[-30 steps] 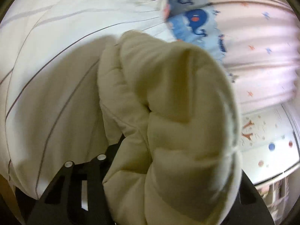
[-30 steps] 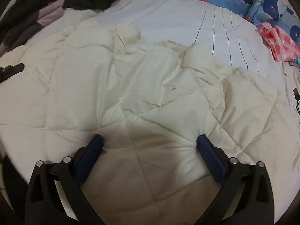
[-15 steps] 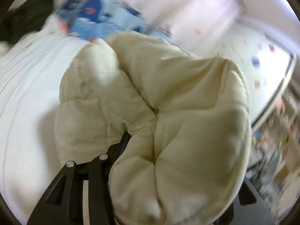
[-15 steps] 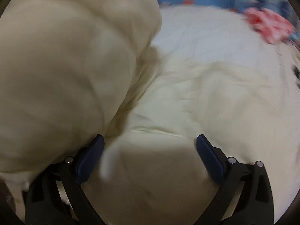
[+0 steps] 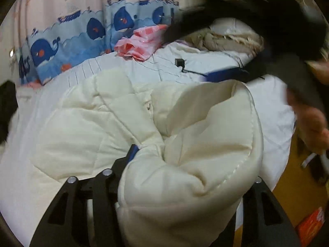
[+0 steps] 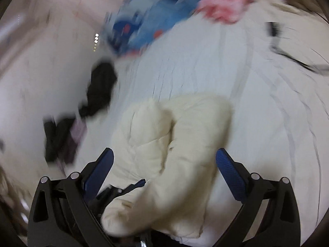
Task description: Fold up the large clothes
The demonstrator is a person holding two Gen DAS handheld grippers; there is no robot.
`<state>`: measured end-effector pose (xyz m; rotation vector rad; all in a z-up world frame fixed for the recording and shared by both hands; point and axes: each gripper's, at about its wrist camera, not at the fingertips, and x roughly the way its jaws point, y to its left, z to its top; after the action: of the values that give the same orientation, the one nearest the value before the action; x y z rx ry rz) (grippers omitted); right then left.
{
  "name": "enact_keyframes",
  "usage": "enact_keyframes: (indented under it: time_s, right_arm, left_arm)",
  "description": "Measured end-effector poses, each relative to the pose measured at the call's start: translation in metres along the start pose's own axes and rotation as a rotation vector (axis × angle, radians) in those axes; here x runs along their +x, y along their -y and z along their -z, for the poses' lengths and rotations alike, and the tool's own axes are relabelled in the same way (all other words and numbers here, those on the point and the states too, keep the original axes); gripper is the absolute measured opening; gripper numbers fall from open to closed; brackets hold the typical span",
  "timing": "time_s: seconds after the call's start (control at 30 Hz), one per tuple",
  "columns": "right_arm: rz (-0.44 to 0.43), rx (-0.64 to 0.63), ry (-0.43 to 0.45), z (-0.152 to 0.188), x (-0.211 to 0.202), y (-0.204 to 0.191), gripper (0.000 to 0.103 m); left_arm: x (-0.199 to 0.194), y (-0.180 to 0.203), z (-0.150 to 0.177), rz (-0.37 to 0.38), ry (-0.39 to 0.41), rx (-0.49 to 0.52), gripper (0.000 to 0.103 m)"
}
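Observation:
A cream quilted padded garment (image 5: 127,127) lies on a white striped bed sheet (image 5: 205,70). My left gripper (image 5: 164,156) is shut on a thick bunched fold of it (image 5: 195,164), lifted above the rest; the fold hides the fingertips. In the right wrist view the garment (image 6: 174,135) lies below and between the blue pads (image 6: 230,168). My right gripper (image 6: 164,160) is open and holds nothing. The right gripper also shows blurred in the left wrist view (image 5: 257,47), above the bed at the upper right.
A blue whale-print pillow (image 5: 82,41) and pink floral fabric (image 5: 144,41) lie at the head of the bed. A black charger with cable (image 5: 181,63) lies on the sheet. Dark clothes (image 6: 98,90) sit at the left. Wooden floor (image 5: 298,195) shows beyond the bed's right edge.
My left gripper swung round with the bunched fold, now facing the pillows. My right gripper lifted off the garment and moved fast; its view is blurred.

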<state>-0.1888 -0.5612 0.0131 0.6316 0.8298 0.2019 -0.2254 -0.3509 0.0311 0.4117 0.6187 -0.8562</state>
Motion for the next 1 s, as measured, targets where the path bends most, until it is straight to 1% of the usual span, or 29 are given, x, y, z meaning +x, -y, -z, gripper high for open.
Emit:
enact_keyframes:
  time_s: [0.03, 0.07, 0.1, 0.13, 0.17, 0.2, 0.23, 0.27, 0.3, 0.33, 0.37, 0.4, 0.43, 0.47, 0.5, 0.53, 0.57, 0.6, 0.63, 0.67, 0.7, 0.73, 0.77, 0.8, 0.83, 0.87, 0.9, 0.97, 1.0]
  right_arm:
    - [0.056, -0.062, -0.068, -0.003, 0.026, -0.013, 0.096]
    - [0.173, -0.14, -0.14, -0.003, 0.057, -0.026, 0.096]
    - [0.273, -0.197, -0.183, 0.004, 0.073, -0.028, 0.096]
    - [0.332, -0.263, -0.22, 0.013, 0.095, -0.03, 0.096]
    - [0.337, -0.277, -0.222, 0.018, 0.102, -0.031, 0.096]
    - [0.334, -0.268, -0.218, 0.018, 0.104, -0.029, 0.096]
    - [0.337, -0.259, -0.209, 0.018, 0.102, -0.027, 0.096]
    - [0.349, -0.265, -0.199, 0.02, 0.099, -0.027, 0.096]
    - [0.354, -0.27, -0.198, 0.022, 0.095, -0.027, 0.096]
    - [0.354, -0.269, -0.206, 0.025, 0.094, -0.028, 0.096]
    - [0.345, -0.256, -0.222, 0.026, 0.094, -0.025, 0.096]
    - [0.337, -0.247, -0.228, 0.027, 0.088, -0.025, 0.096]
    - [0.333, -0.236, -0.235, 0.028, 0.082, -0.025, 0.096]
    - [0.337, -0.231, -0.237, 0.032, 0.072, -0.023, 0.096]
    - [0.336, -0.221, -0.237, 0.032, 0.065, -0.022, 0.096]
    - [0.324, -0.205, -0.235, 0.03, 0.06, -0.02, 0.096]
    - [0.295, -0.171, -0.236, 0.03, 0.051, -0.019, 0.096]
    - [0.256, -0.14, -0.236, 0.03, 0.045, -0.017, 0.096]
    - [0.198, -0.107, -0.233, 0.03, 0.04, -0.015, 0.096]
    - [0.171, -0.091, -0.234, 0.03, 0.038, -0.014, 0.096]
    - [0.176, -0.087, -0.243, 0.032, 0.04, -0.014, 0.096]
    - [0.196, -0.093, -0.26, 0.037, 0.047, -0.014, 0.096]
    - [0.208, -0.093, -0.288, 0.044, 0.061, -0.013, 0.096]
    - [0.207, -0.077, -0.298, 0.049, 0.073, -0.01, 0.096]
    - [0.19, -0.06, -0.287, 0.052, 0.081, -0.009, 0.096]
    - [0.157, -0.055, -0.252, 0.052, 0.084, -0.01, 0.097]
    - [0.133, -0.06, -0.195, 0.049, 0.084, -0.016, 0.097]
    - [0.091, -0.07, -0.103, 0.04, 0.085, -0.034, 0.097]
    - [0.068, -0.077, -0.071, 0.035, 0.087, -0.042, 0.097]
  left_arm:
    - [-0.001, -0.004, 0.004, 0.0, -0.01, 0.014, 0.054]
    - [-0.007, -0.003, 0.004, 0.009, -0.026, 0.031, 0.054]
    - [-0.012, -0.007, 0.003, 0.032, -0.039, 0.033, 0.054]
    - [-0.021, -0.017, 0.003, 0.081, -0.069, 0.015, 0.054]
    - [-0.029, -0.029, 0.002, 0.126, -0.084, -0.015, 0.054]
    - [-0.036, -0.042, 0.003, 0.176, -0.082, -0.05, 0.054]
    - [-0.049, -0.059, 0.006, 0.243, -0.077, -0.103, 0.057]
    - [-0.064, -0.081, 0.01, 0.303, -0.074, -0.184, 0.059]
    - [-0.075, -0.103, 0.015, 0.334, -0.062, -0.258, 0.059]
    - [-0.082, -0.118, 0.019, 0.326, -0.045, -0.309, 0.062]
    - [-0.09, -0.143, 0.027, 0.285, -0.02, -0.385, 0.065]
    - [-0.094, -0.164, 0.035, 0.265, -0.007, -0.452, 0.066]
    - [-0.089, -0.192, 0.043, 0.259, -0.014, -0.551, 0.067]
    - [-0.081, -0.21, 0.052, 0.261, -0.035, -0.627, 0.067]
    - [-0.073, -0.221, 0.058, 0.269, -0.052, -0.673, 0.067]
    - [-0.056, -0.234, 0.065, 0.285, -0.087, -0.729, 0.067]
    - [-0.046, -0.236, 0.073, 0.286, -0.113, -0.748, 0.068]
    - [-0.026, -0.239, 0.078, 0.295, -0.156, -0.764, 0.07]
    - [-0.016, -0.237, 0.083, 0.298, -0.173, -0.771, 0.082]
    - [-0.002, -0.235, 0.088, 0.296, -0.187, -0.789, 0.097]
    - [0.011, -0.231, 0.093, 0.328, -0.2, -0.828, 0.097]
    - [0.014, -0.225, 0.093, 0.305, -0.201, -0.842, 0.097]
    - [0.014, -0.216, 0.086, 0.277, -0.193, -0.811, 0.097]
    - [0.009, -0.205, 0.084, 0.262, -0.182, -0.776, 0.097]
    - [0.002, -0.197, 0.076, 0.239, -0.153, -0.735, 0.097]
    - [-0.009, -0.19, 0.069, 0.215, -0.106, -0.683, 0.095]
    - [-0.012, -0.194, 0.062, 0.202, -0.079, -0.665, 0.092]
    - [-0.032, -0.202, 0.045, 0.151, 0.002, -0.603, 0.082]
    - [-0.046, -0.207, 0.037, 0.108, 0.044, -0.566, 0.081]
